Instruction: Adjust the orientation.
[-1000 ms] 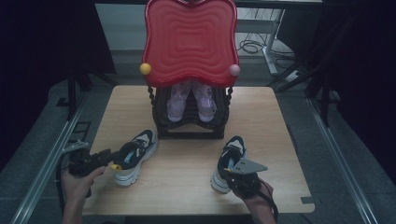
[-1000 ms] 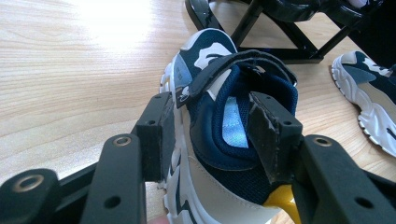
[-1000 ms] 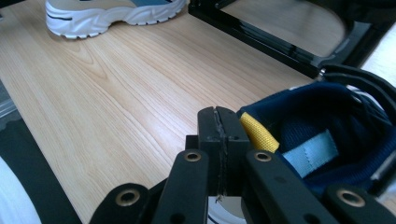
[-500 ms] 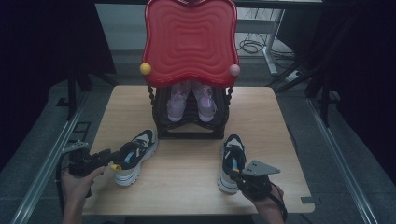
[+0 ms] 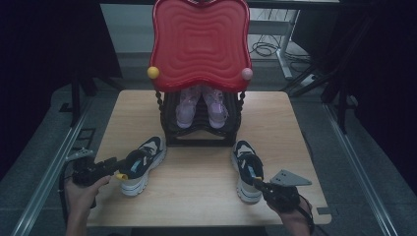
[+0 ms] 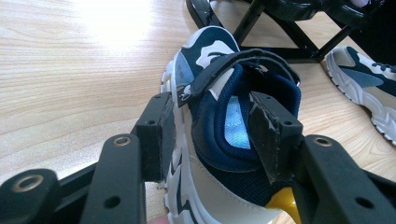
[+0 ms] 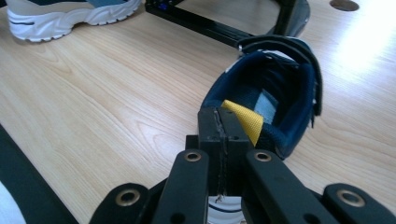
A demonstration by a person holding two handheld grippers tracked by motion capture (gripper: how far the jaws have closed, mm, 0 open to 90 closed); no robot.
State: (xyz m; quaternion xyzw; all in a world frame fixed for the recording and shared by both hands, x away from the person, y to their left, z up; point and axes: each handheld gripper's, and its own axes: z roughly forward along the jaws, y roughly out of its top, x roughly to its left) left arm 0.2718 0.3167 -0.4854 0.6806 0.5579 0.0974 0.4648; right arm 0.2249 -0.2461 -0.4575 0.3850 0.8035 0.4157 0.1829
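On the light wooden table (image 5: 196,191) two navy, white and cream sneakers lie in front of a black wire shoe rack (image 5: 201,129), which holds a pair of lilac translucent sandals (image 5: 201,105) under a glossy red wavy-edged tray-like top (image 5: 199,44) with a yellow knob and a pink knob at its lower corners. The left gripper (image 5: 119,173) reaches in from the lower left of the high view, and the left gripper view shows its jaws set fairly wide across the heel of the left sneaker (image 6: 224,135), one pad against the outer side of the shoe and the other inside the collar beside the blue insole label; this shoe and gripper sit where they were a second ago, with the toe angled toward the rack. The right gripper (image 5: 256,183) has its jaws fully together, pinching the yellow pull tab (image 7: 243,119) at the heel of the right sneaker (image 5: 247,169). Compared with the earlier high views, the right sneaker has shifted: it lay tilted with its toe to the upper right, nearer the middle of the table, and now stands straighter, toe pointing toward the rack's right foot, and the right hand has moved toward the table's right edge. The two shoes lie well apart.
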